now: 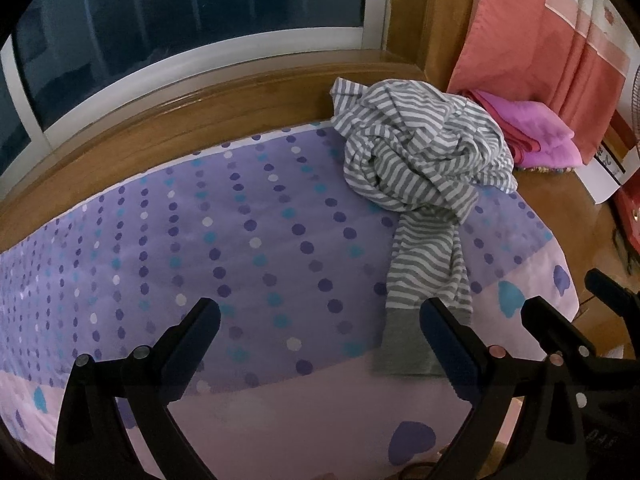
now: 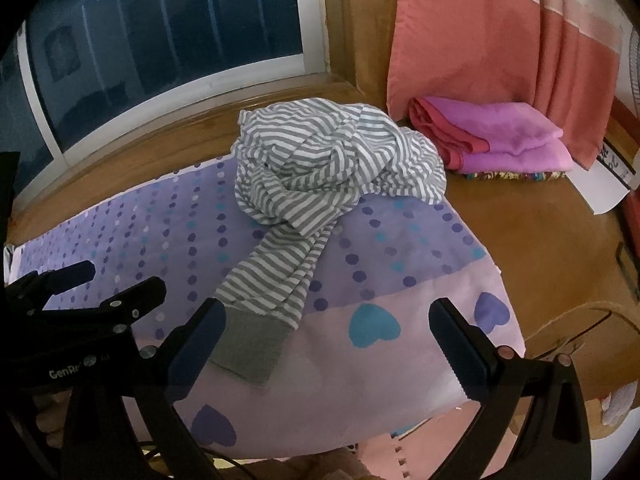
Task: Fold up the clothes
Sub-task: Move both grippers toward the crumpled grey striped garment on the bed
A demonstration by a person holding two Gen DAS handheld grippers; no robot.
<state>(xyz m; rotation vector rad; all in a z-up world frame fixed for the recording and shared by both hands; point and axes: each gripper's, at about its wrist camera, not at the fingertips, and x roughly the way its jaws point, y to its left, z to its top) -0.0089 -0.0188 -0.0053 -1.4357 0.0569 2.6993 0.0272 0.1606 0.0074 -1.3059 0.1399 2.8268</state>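
A grey-and-white striped garment (image 1: 420, 152) (image 2: 332, 160) lies crumpled in a heap at the far side of a purple dotted cloth (image 1: 200, 248) (image 2: 400, 248). One striped sleeve with a plain grey cuff (image 1: 404, 344) (image 2: 252, 348) trails toward me. My left gripper (image 1: 320, 320) is open above the cloth, its right finger just beside the cuff. My right gripper (image 2: 328, 320) is open too, with its left finger at the cuff's edge. Nothing is held by either. In the left wrist view the right gripper's fingers (image 1: 560, 328) show at the right edge.
The cloth covers a wooden platform (image 2: 540, 248) under a dark window (image 1: 180, 20). A folded pink-magenta textile (image 2: 504, 140) (image 1: 536, 136) sits at the back right, below a hanging salmon curtain (image 2: 500, 40). A white paper (image 2: 608, 184) lies at far right. The cloth's near edge drops off.
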